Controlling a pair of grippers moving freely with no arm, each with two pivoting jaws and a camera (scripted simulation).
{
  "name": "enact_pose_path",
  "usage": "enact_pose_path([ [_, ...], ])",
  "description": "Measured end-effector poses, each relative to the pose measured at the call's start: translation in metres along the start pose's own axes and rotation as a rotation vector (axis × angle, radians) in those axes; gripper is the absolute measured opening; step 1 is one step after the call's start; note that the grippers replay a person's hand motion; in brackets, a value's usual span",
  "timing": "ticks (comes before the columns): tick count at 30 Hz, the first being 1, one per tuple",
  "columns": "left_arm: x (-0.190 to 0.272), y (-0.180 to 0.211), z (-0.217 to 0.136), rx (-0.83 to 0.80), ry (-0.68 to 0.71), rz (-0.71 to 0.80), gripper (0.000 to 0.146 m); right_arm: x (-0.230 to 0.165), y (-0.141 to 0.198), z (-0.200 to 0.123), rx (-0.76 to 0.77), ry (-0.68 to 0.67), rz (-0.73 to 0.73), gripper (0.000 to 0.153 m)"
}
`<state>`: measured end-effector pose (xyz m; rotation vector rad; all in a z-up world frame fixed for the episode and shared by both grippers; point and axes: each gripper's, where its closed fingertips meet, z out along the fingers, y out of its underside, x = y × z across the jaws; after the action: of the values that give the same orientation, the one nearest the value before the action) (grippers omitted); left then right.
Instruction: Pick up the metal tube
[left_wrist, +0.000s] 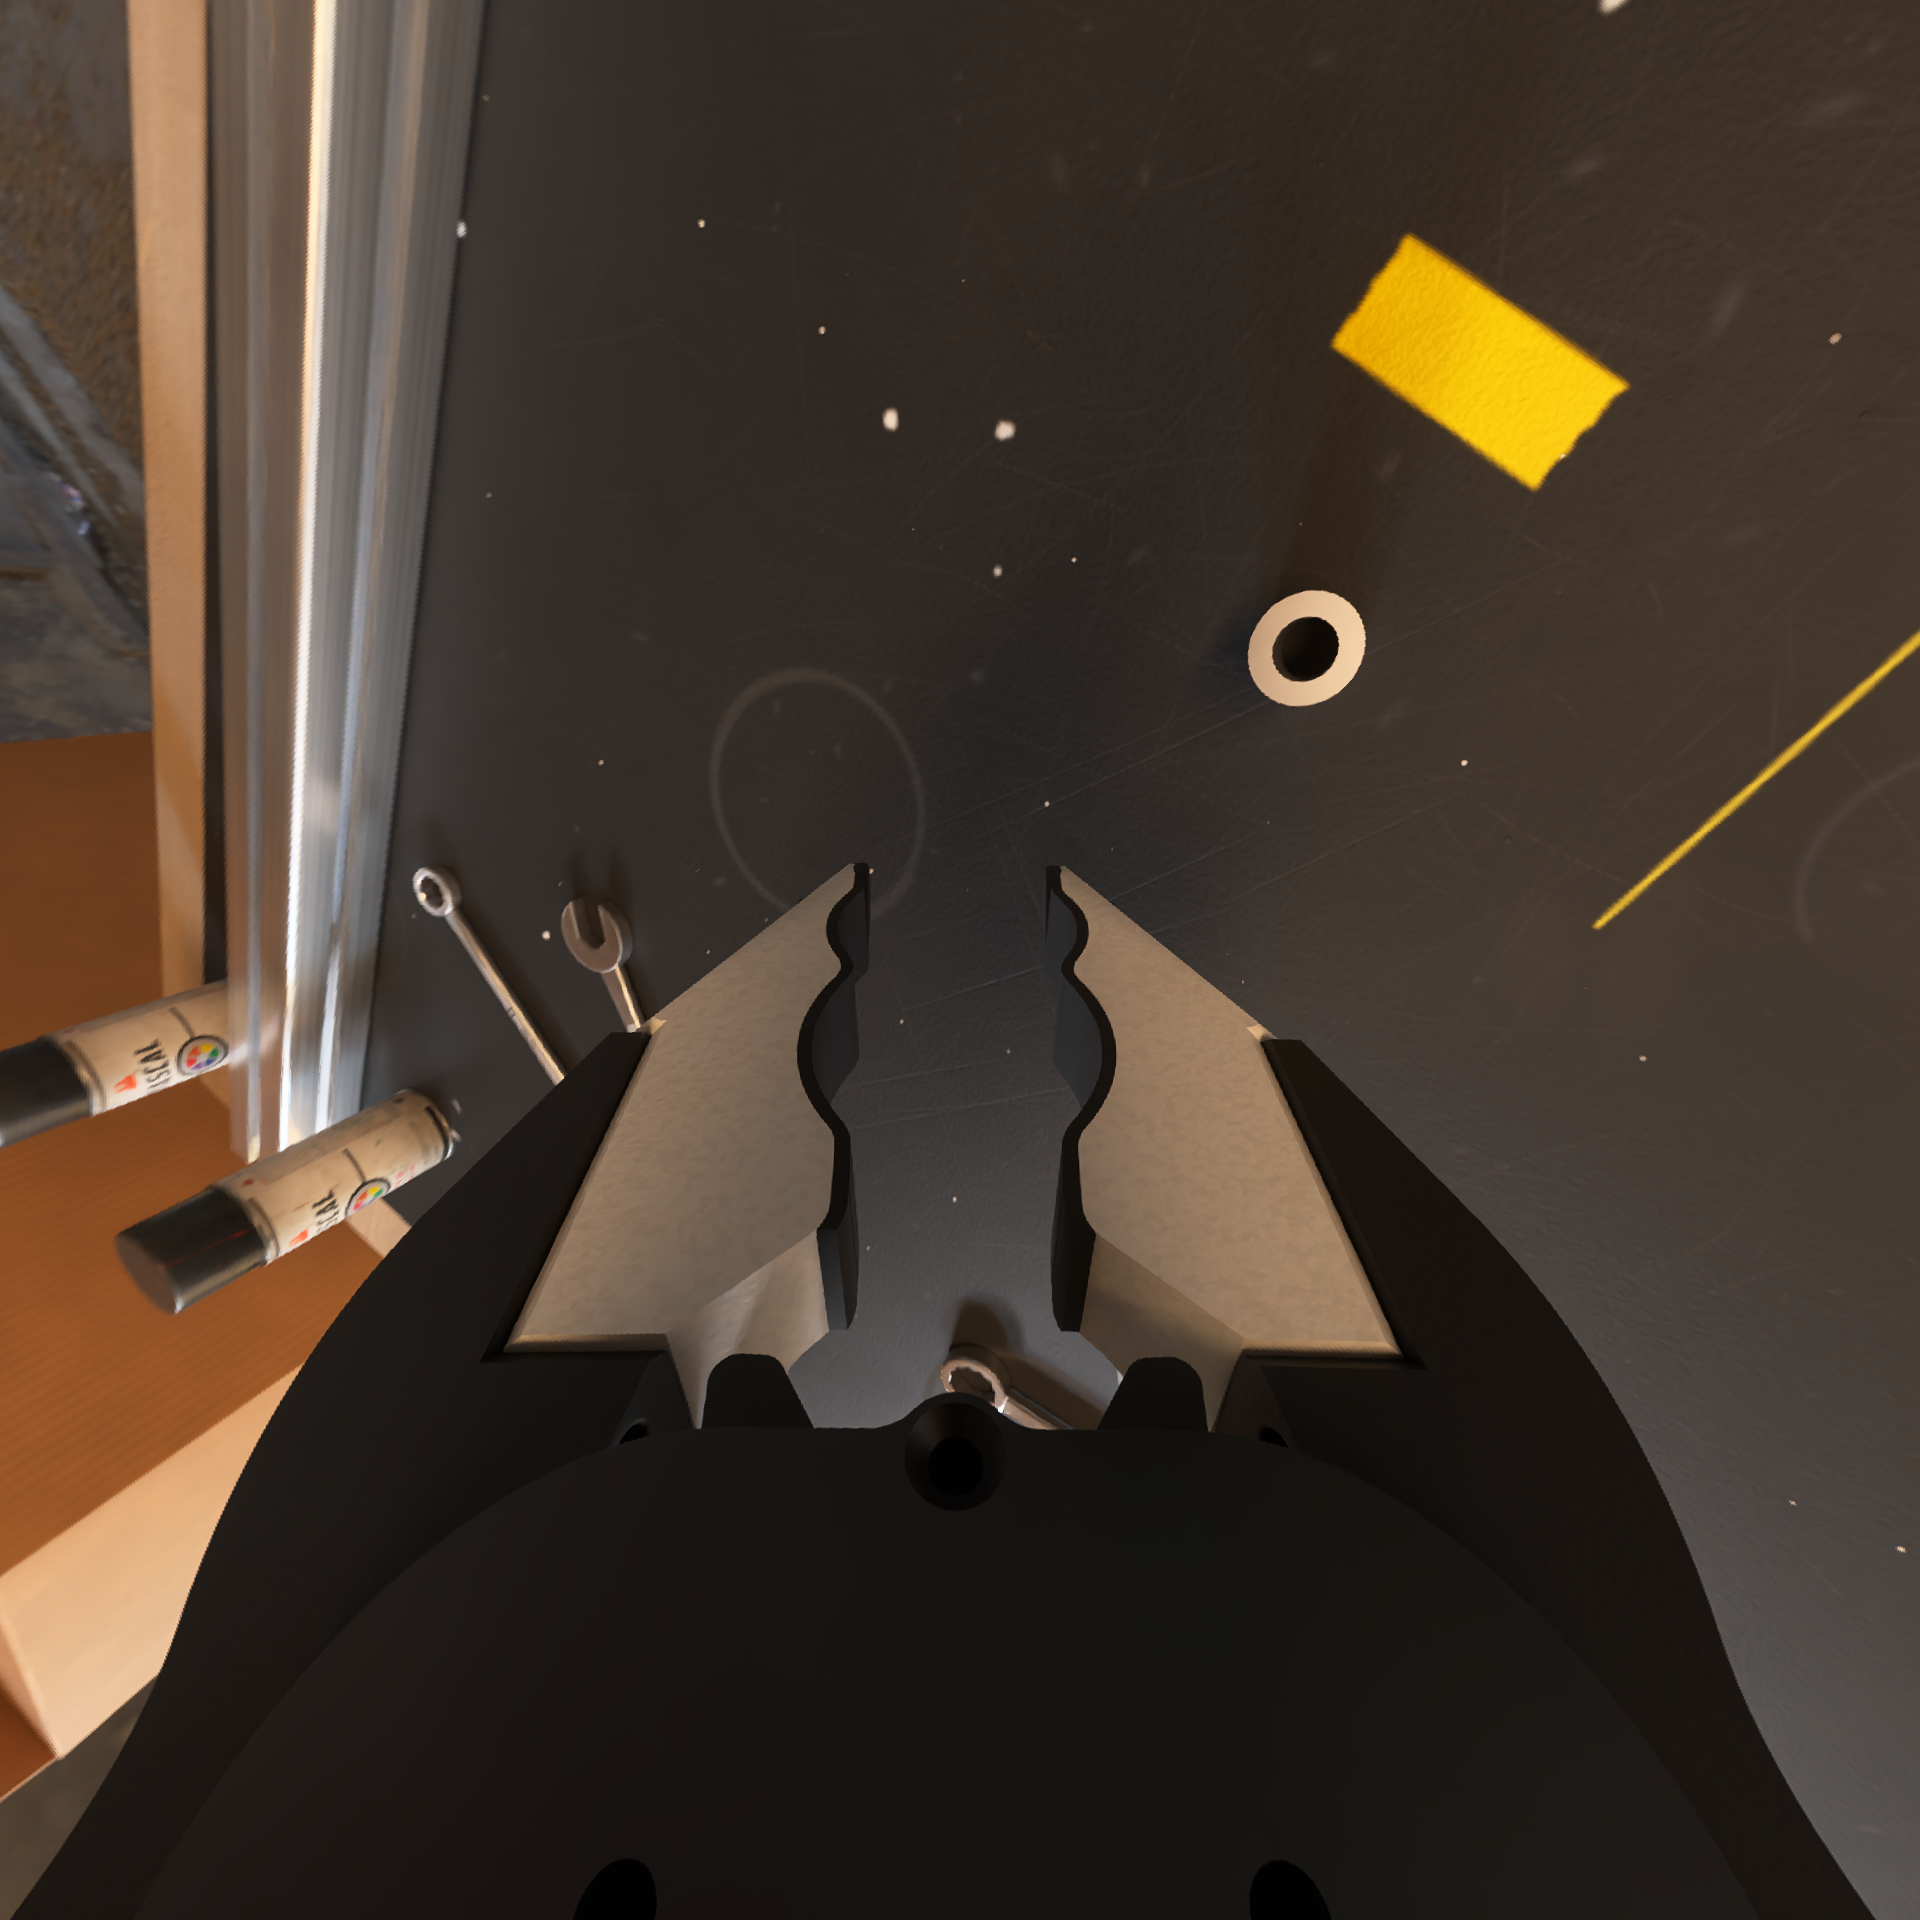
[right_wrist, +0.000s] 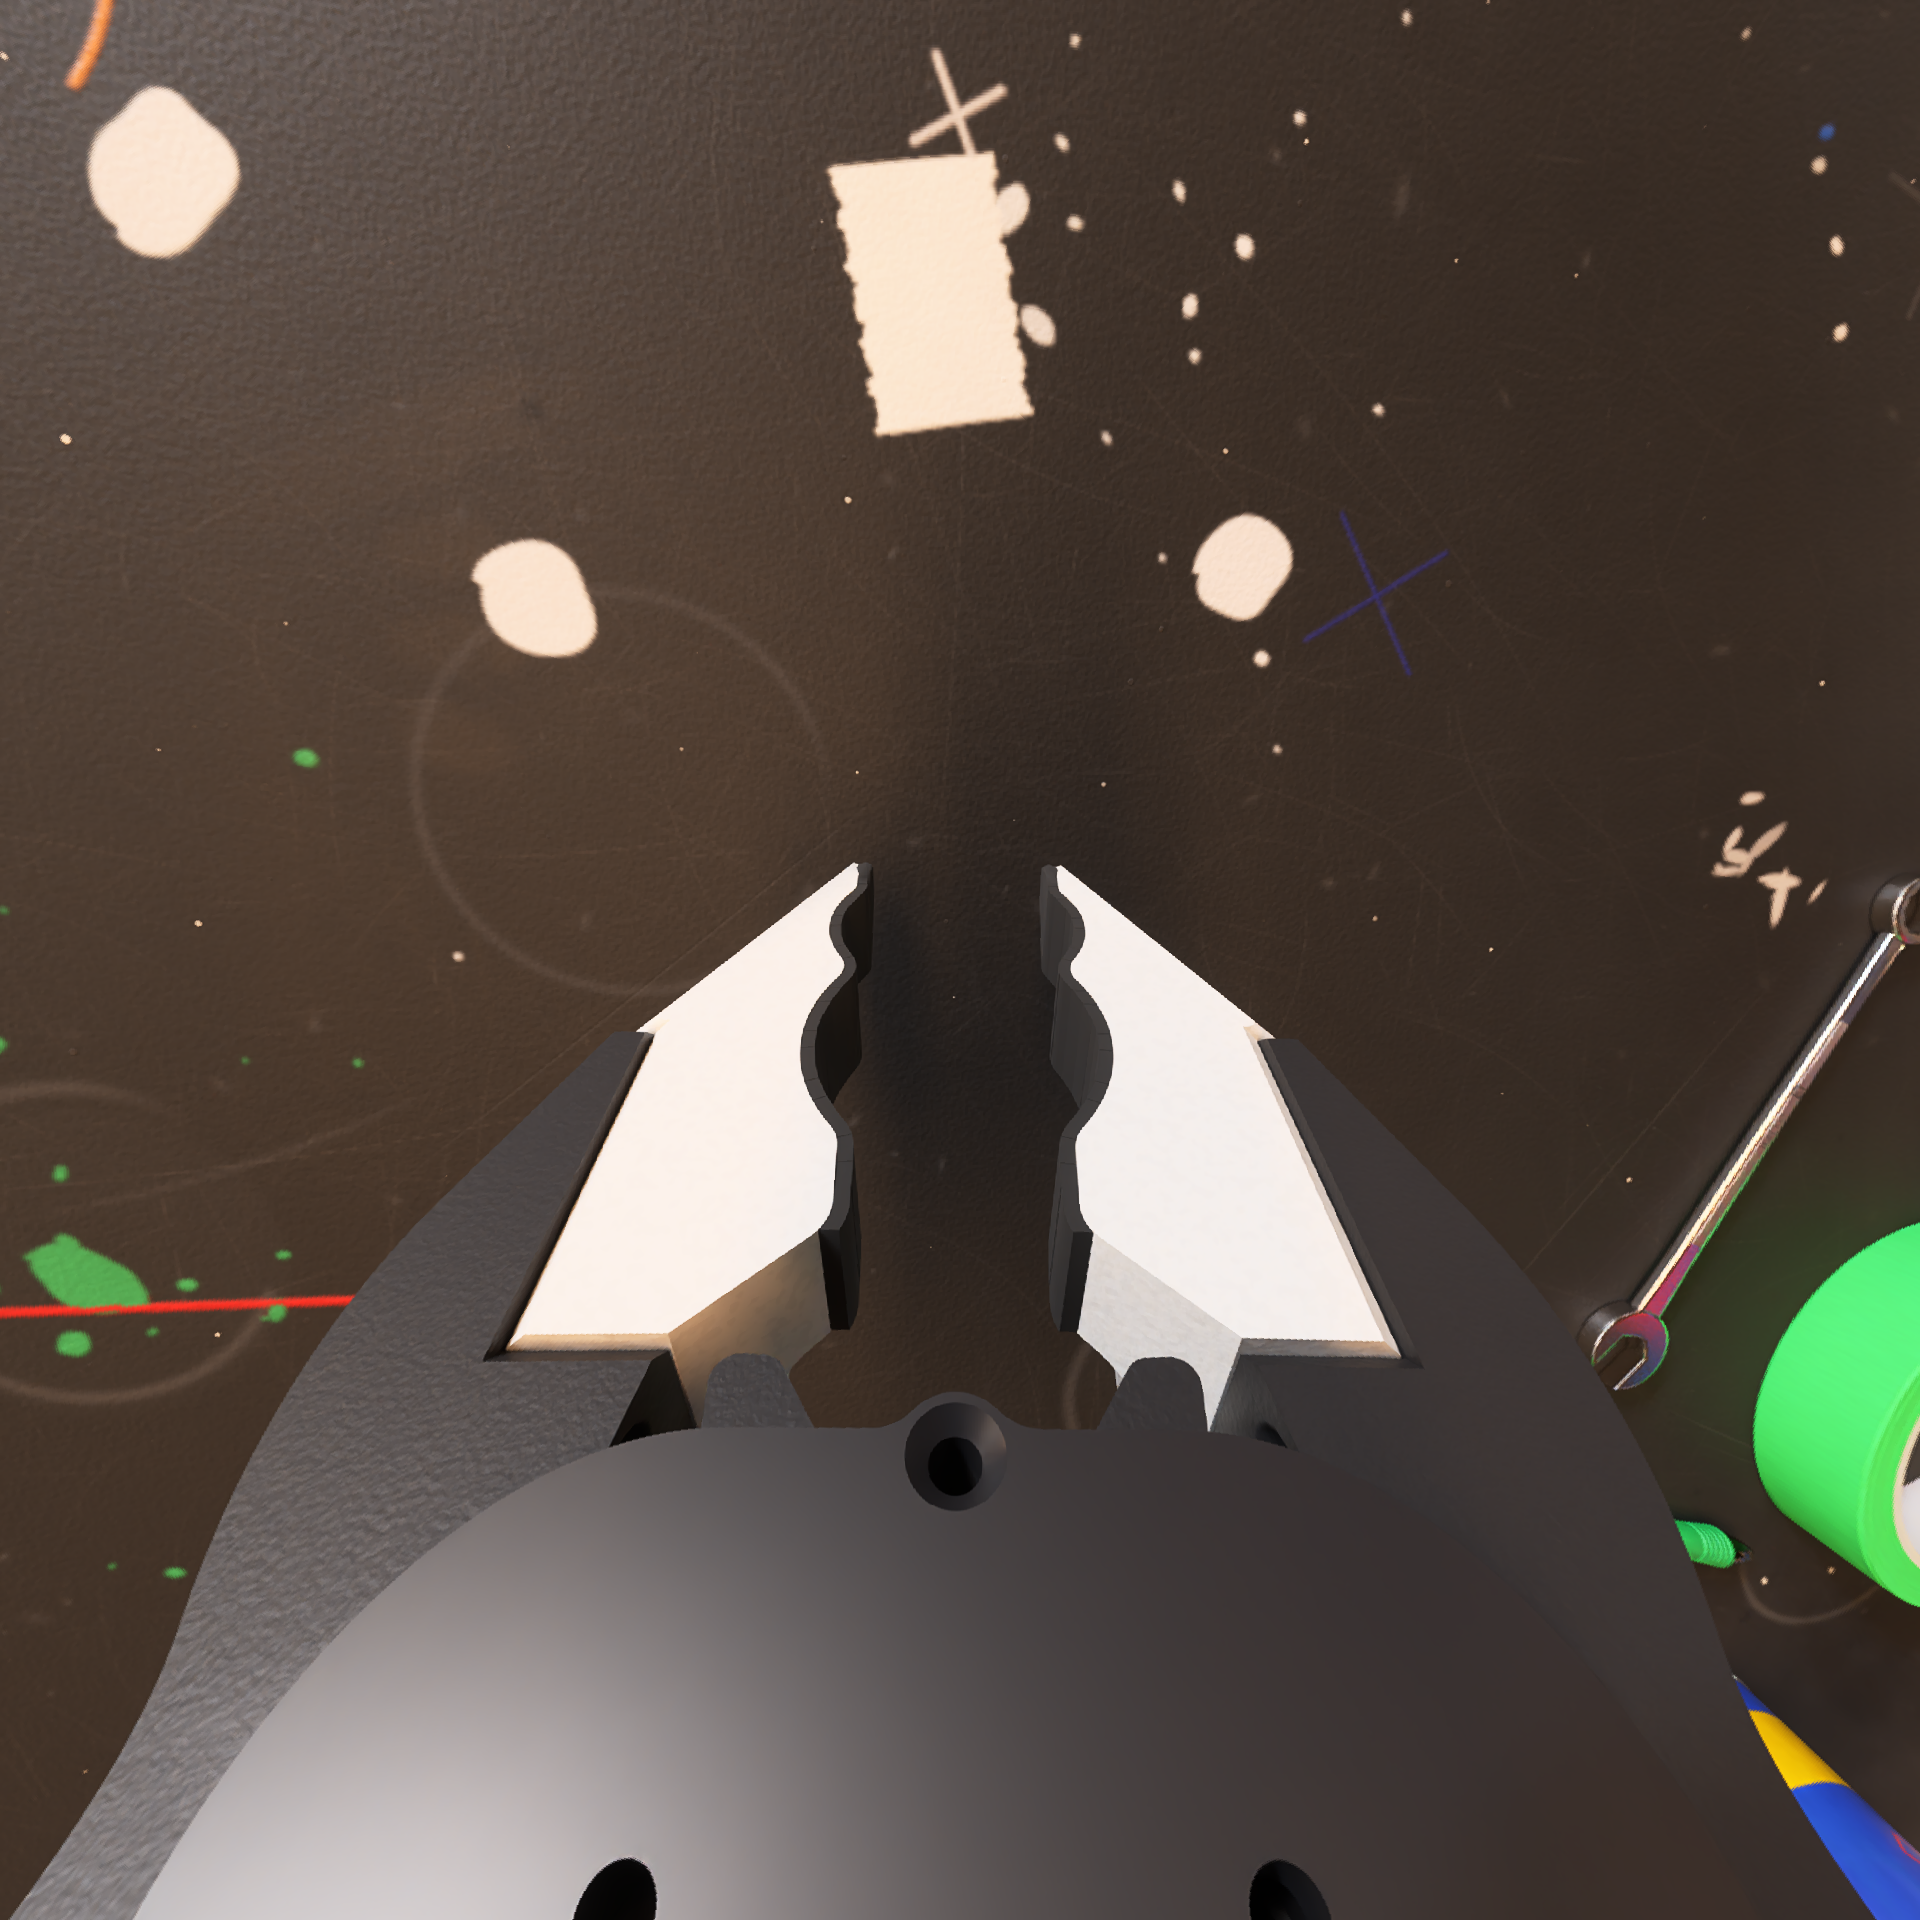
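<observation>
A long shiny metal tube (left_wrist: 312, 582) lies along the left edge of the dark table (left_wrist: 1039, 312) in the left wrist view, running from the top of the frame down to the lower left. My left gripper (left_wrist: 956, 873) is open and empty over bare table, to the right of the tube and apart from it. A small pale ring (left_wrist: 1306, 646) with a dark hole stands on the table ahead and to the right. My right gripper (right_wrist: 956, 873) is open and empty over the paint-spattered table (right_wrist: 623, 416). The tube does not show in the right wrist view.
Two wrenches (left_wrist: 488, 977) (left_wrist: 601, 951) lie left of my left fingers, a third (left_wrist: 982, 1382) under the gripper. Two white spray cans (left_wrist: 281, 1195) (left_wrist: 114, 1060) lie by a cardboard box (left_wrist: 125, 1351). Yellow tape patch (left_wrist: 1475, 358). Right view: wrench (right_wrist: 1756, 1132), green tape roll (right_wrist: 1839, 1423).
</observation>
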<state>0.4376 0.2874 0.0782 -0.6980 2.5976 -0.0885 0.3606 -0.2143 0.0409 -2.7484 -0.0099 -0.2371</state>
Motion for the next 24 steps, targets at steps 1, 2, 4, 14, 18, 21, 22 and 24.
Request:
enact_pose_path([
  [1, 0.001, 0.0, 0.004, 0.006, 0.012, 0.002, 0.034, 0.0, 0.0, 0.0, 0.001, -0.003, 0.001, 0.032],
  [2, 0.004, -0.004, 0.007, 0.025, 0.037, 0.01, 0.036, -0.001, 0.0, 0.0, 0.003, -0.006, 0.002, 0.032],
  [4, 0.008, -0.016, 0.007, 0.086, 0.069, 0.052, 0.039, -0.002, -0.001, 0.0, 0.01, -0.01, 0.001, 0.032],
  [14, -0.011, -0.086, 0.01, 0.203, 0.068, 0.28, 0.04, -0.002, -0.02, -0.02, 0.052, 0.062, 0.031, 0.032],
  [18, -0.025, -0.098, 0.024, 0.195, 0.072, 0.328, 0.039, -0.002, -0.043, -0.026, 0.109, 0.114, 0.048, 0.031],
  [21, -0.038, -0.103, 0.04, 0.167, 0.063, 0.35, 0.041, -0.005, -0.055, -0.024, 0.139, 0.141, 0.075, 0.031],
  [22, -0.039, -0.104, 0.044, 0.163, 0.079, 0.356, 0.042, -0.007, -0.058, -0.023, 0.145, 0.151, 0.082, 0.031],
  [24, -0.031, -0.108, 0.047, 0.183, 0.152, 0.378, 0.044, -0.011, -0.064, -0.022, 0.163, 0.157, 0.102, 0.031],
])
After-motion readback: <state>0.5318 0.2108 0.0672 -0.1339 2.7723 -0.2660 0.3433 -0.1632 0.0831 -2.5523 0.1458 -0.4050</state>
